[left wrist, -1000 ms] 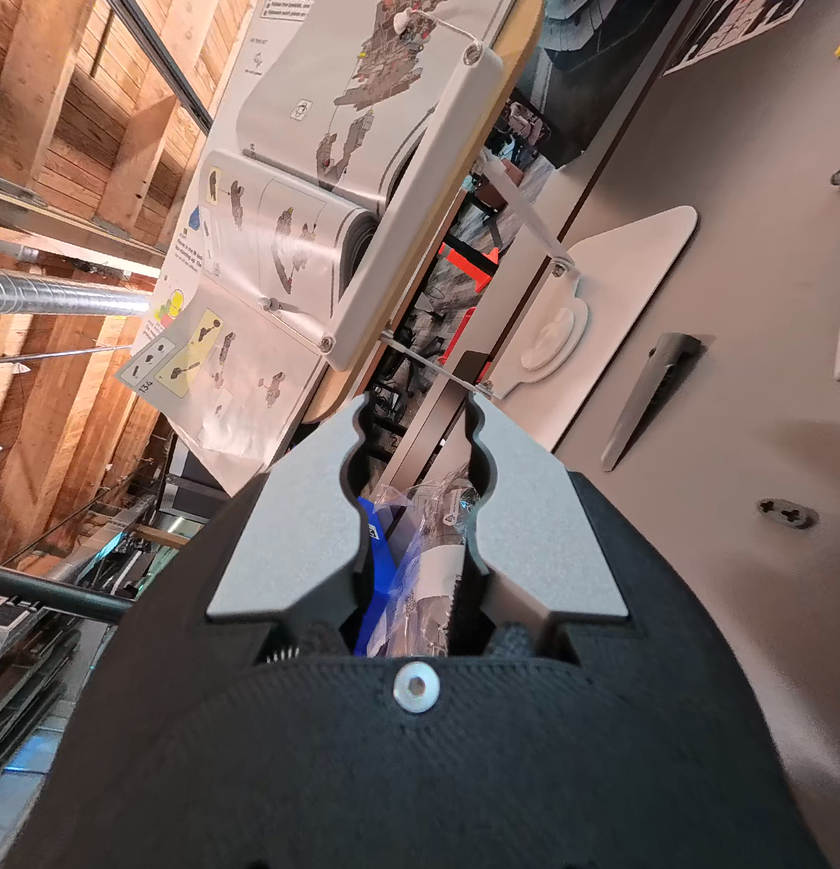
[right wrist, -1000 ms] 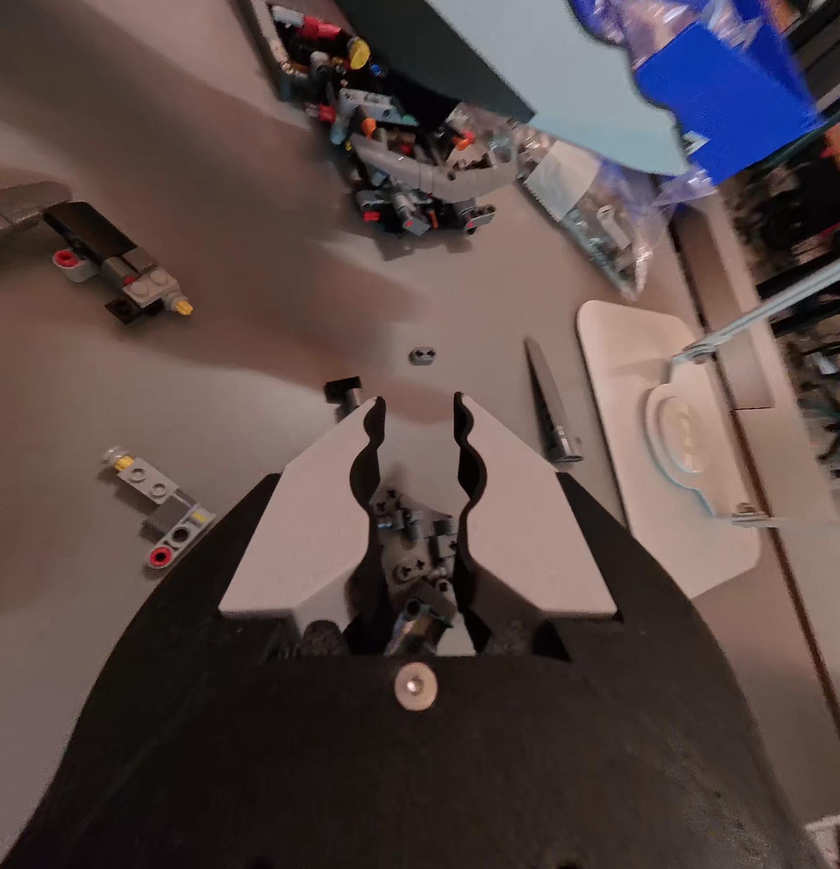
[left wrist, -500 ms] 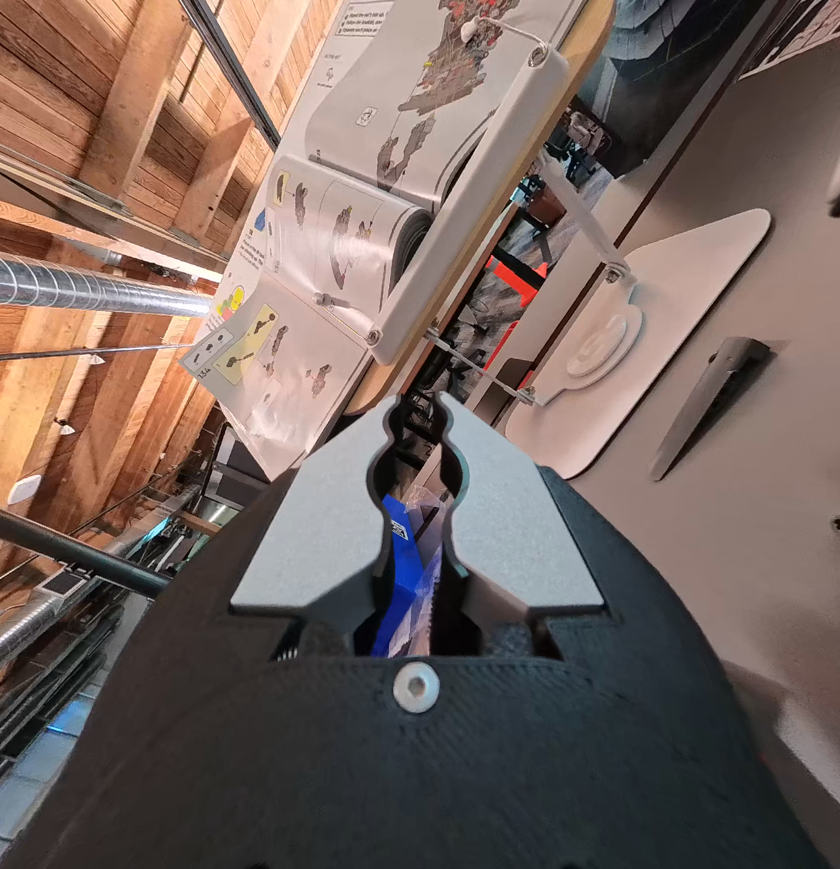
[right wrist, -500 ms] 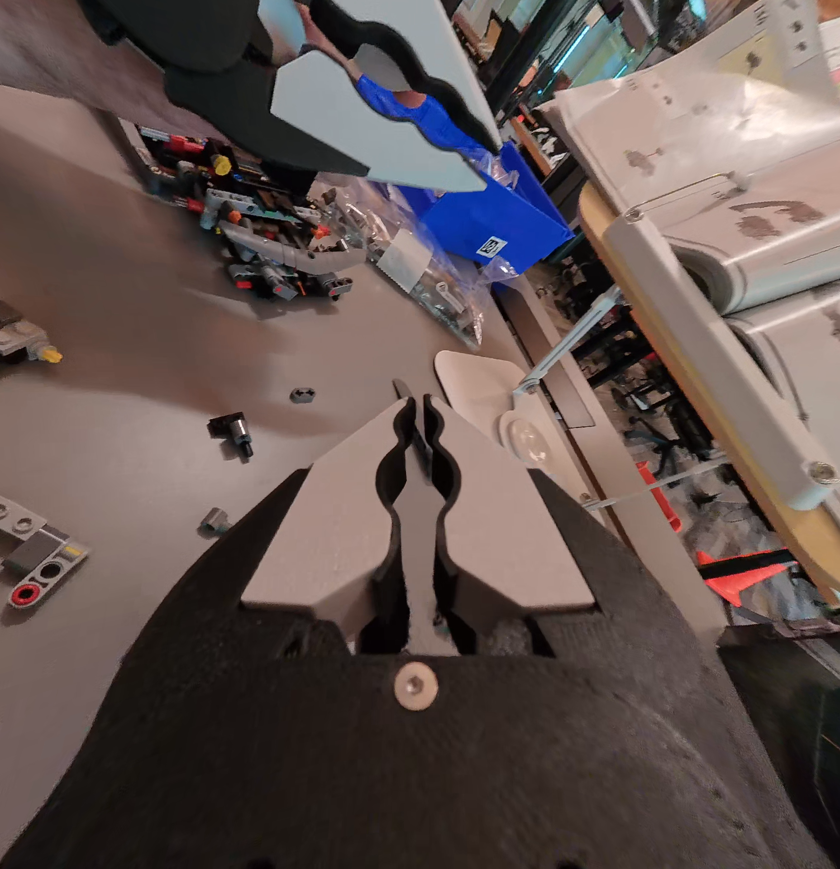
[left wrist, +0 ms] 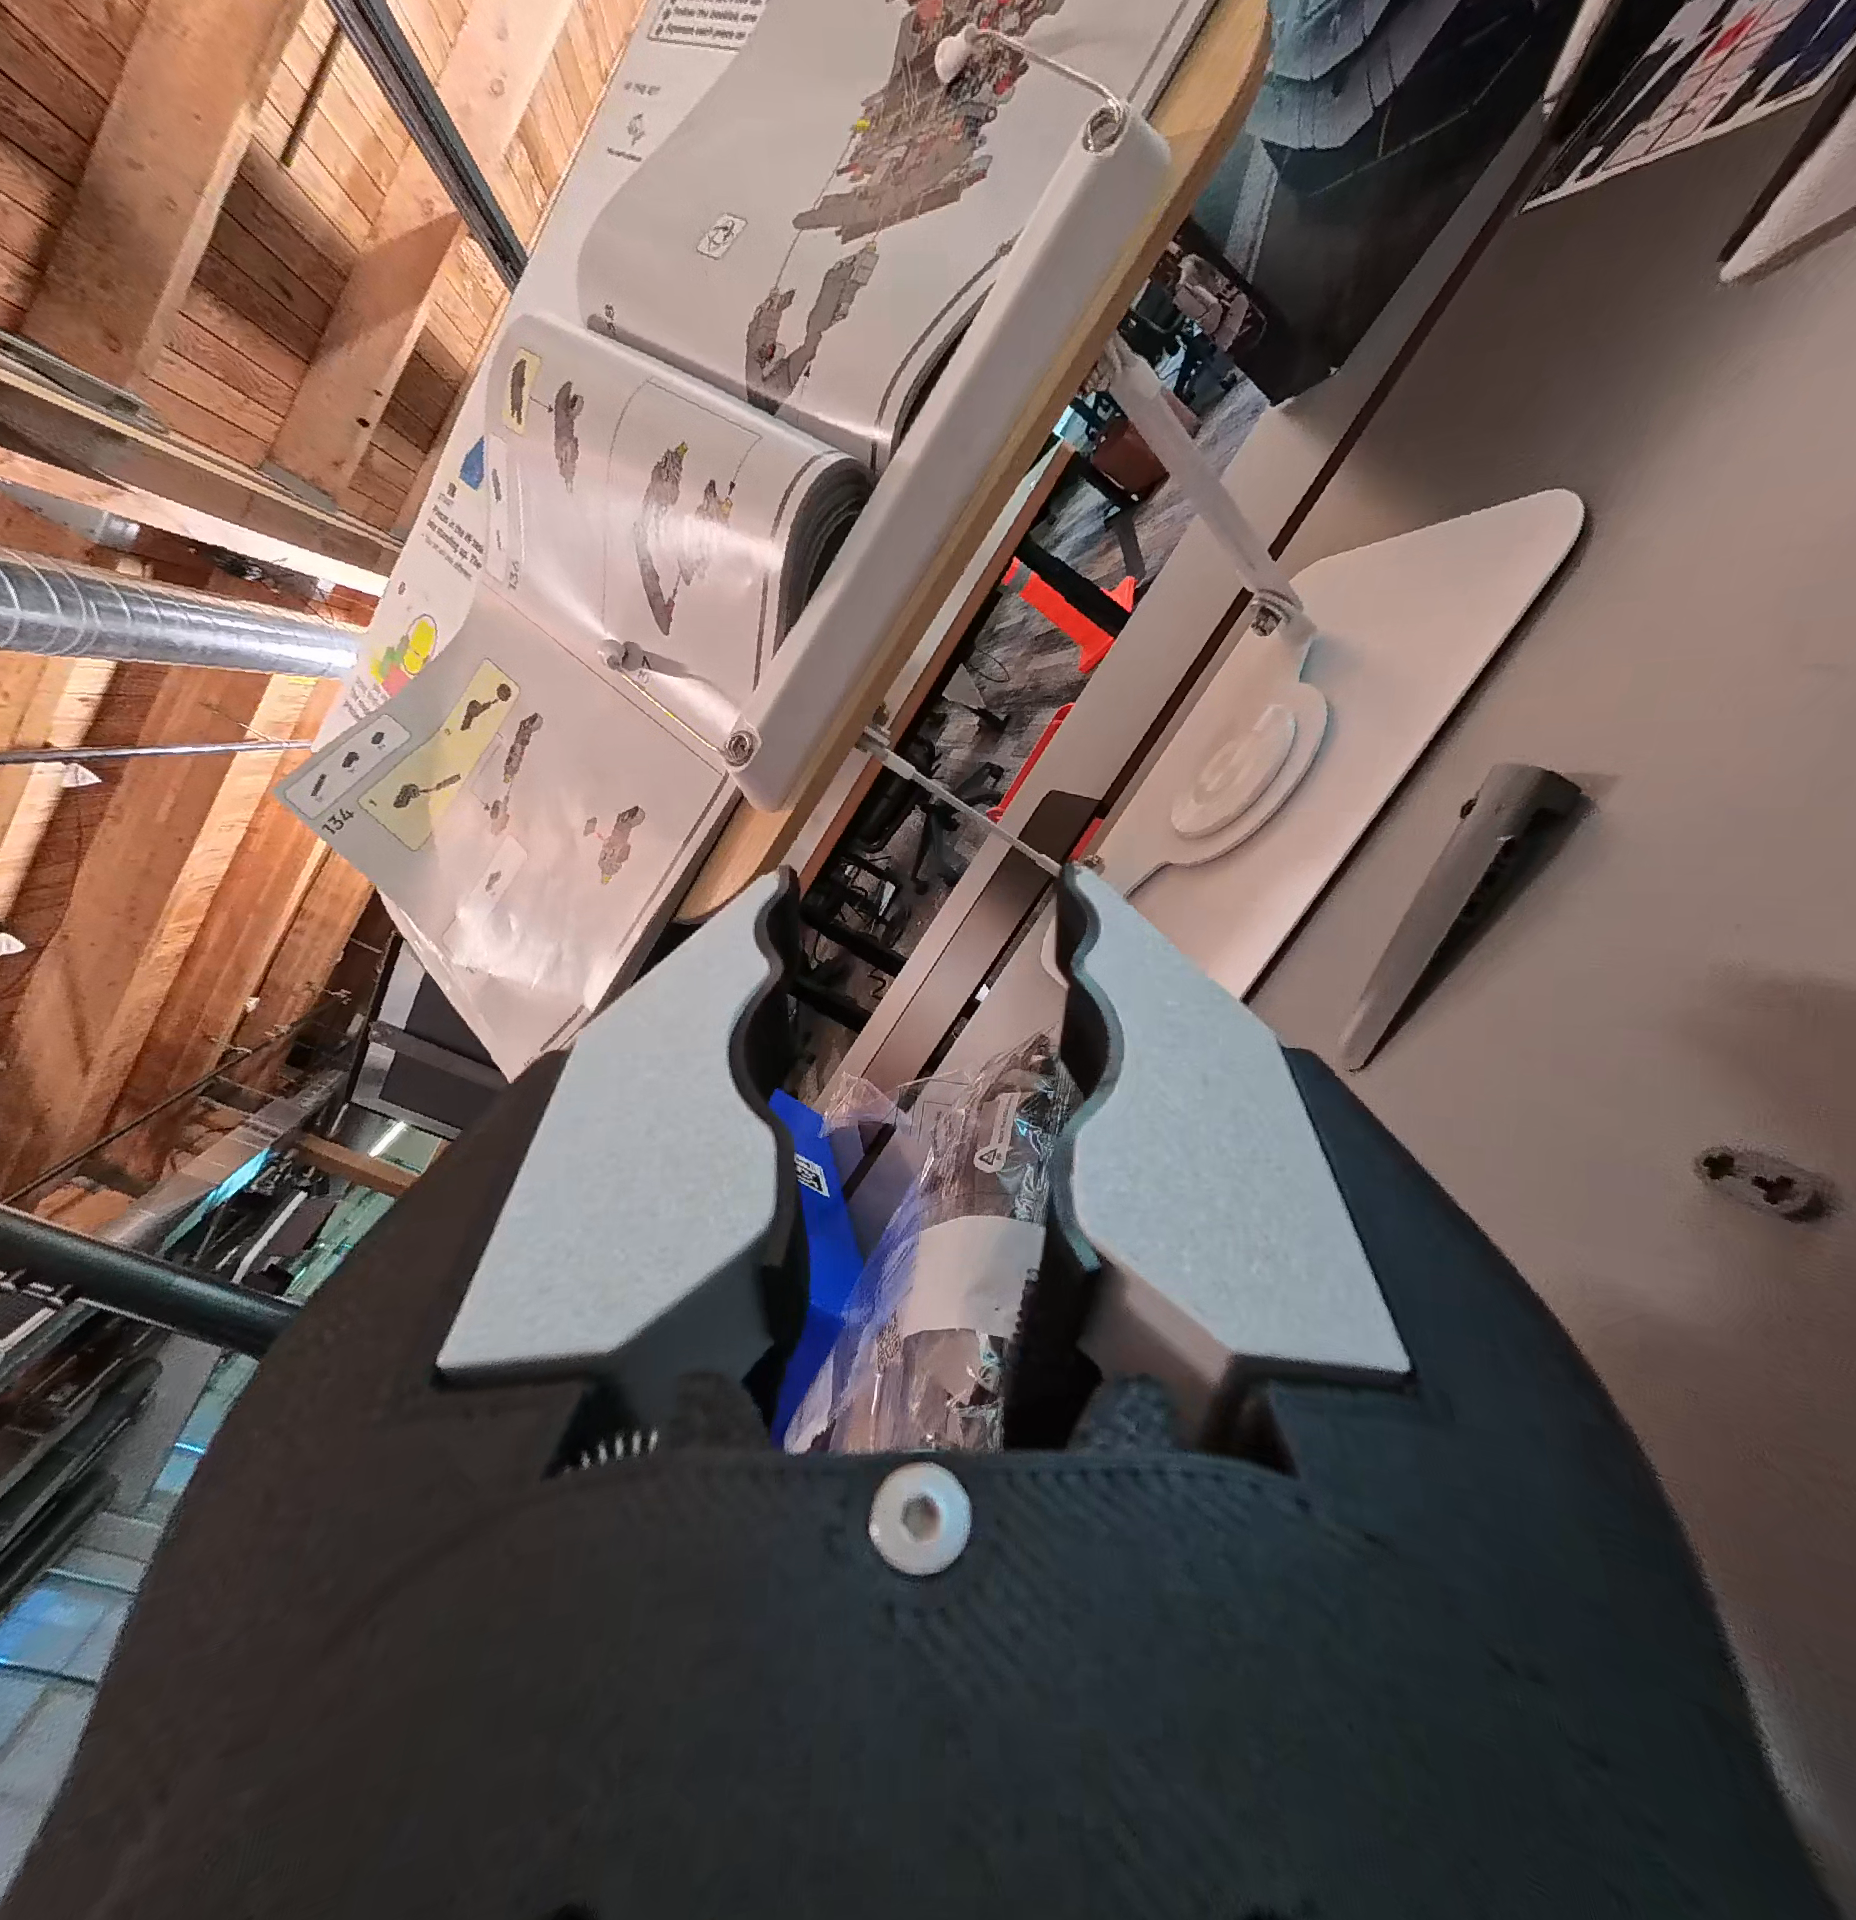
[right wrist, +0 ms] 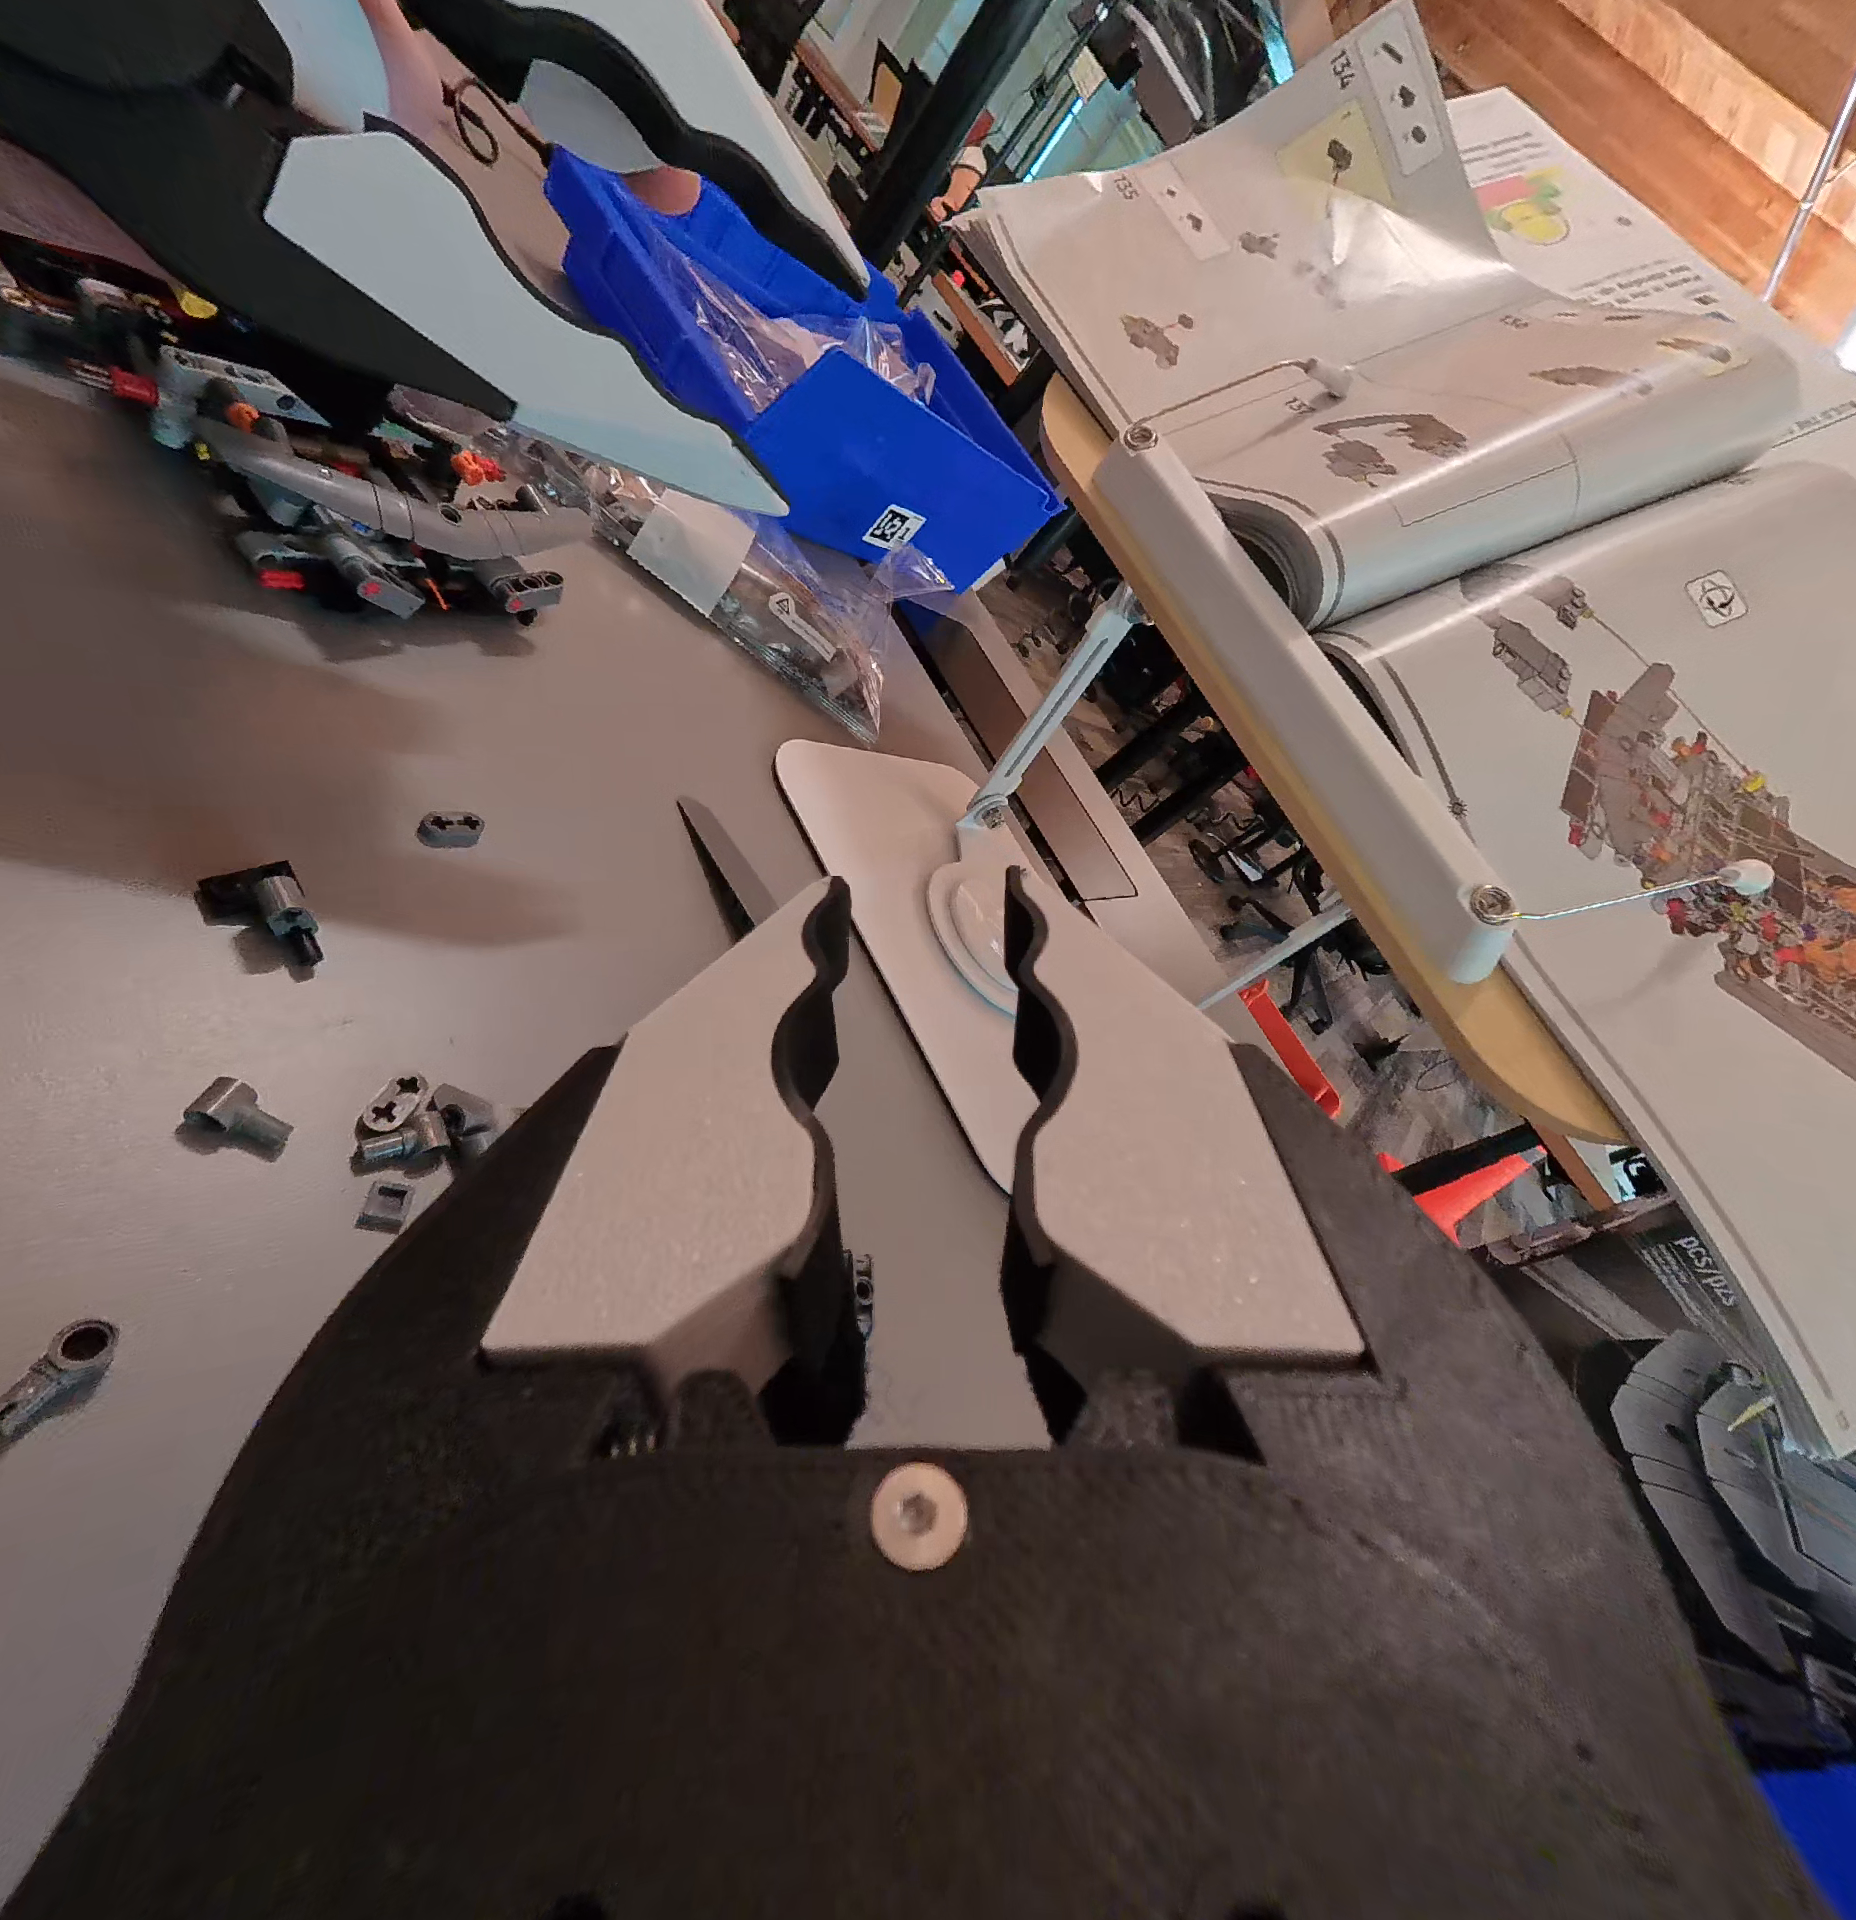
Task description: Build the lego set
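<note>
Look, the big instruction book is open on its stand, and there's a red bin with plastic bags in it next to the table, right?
Almost. The bin is blue, not red; the right wrist view shows it clearly at the table's far edge with clear plastic bags in it. The instruction book is indeed open on its stand.

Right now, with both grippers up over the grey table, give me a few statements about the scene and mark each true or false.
1. Both grippers have their jaws apart, nothing between them. True: left gripper, right gripper.
2. The instruction booklet lies closed. False: it is open on a white stand.
3. The bin is red. False: it is blue.
4. Small grey parts lie loose on the table. True.
</note>
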`<state>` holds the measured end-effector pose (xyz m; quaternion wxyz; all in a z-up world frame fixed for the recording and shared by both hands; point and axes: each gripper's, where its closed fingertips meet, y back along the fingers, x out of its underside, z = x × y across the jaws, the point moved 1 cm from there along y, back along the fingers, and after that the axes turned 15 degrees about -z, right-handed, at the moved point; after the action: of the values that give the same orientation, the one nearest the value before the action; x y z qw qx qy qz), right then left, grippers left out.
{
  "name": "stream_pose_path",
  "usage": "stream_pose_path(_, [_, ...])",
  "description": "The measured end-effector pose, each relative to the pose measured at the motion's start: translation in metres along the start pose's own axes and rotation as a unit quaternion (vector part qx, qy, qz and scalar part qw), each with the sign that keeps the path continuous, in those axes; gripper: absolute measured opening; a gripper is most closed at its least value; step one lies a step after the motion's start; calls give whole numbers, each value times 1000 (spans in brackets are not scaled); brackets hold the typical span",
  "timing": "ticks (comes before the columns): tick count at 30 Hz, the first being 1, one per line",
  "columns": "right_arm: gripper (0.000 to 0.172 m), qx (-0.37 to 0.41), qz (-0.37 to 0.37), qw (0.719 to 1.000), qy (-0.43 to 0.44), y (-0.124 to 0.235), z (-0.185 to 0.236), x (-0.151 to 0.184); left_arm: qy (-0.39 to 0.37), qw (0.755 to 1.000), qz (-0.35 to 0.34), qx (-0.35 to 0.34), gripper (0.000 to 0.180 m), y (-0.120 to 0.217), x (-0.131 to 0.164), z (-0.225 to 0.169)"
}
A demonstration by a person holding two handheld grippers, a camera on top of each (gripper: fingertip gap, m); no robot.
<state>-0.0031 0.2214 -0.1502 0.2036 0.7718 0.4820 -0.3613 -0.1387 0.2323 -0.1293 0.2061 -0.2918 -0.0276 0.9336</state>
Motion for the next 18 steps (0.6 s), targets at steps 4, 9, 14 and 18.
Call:
stream_pose_path(4, [27, 1, 5, 1000, 10, 0, 0, 2, 8, 1000, -1, -3, 47, 1, 0, 3])
stream_pose_path(9, [26, 6, 10, 1000, 12, -1, -3, 8, 18, 1000, 4, -6, 47, 2, 4, 7])
stream_pose_path(14, [26, 11, 13, 1000, 12, 0, -5, 12, 19, 1000, 2, -4, 47, 2, 3, 7])
stream_pose_path(18, [26, 9, 13, 1000, 18, -1, -4, 11, 23, 1000, 0, -1, 47, 2, 1, 6])
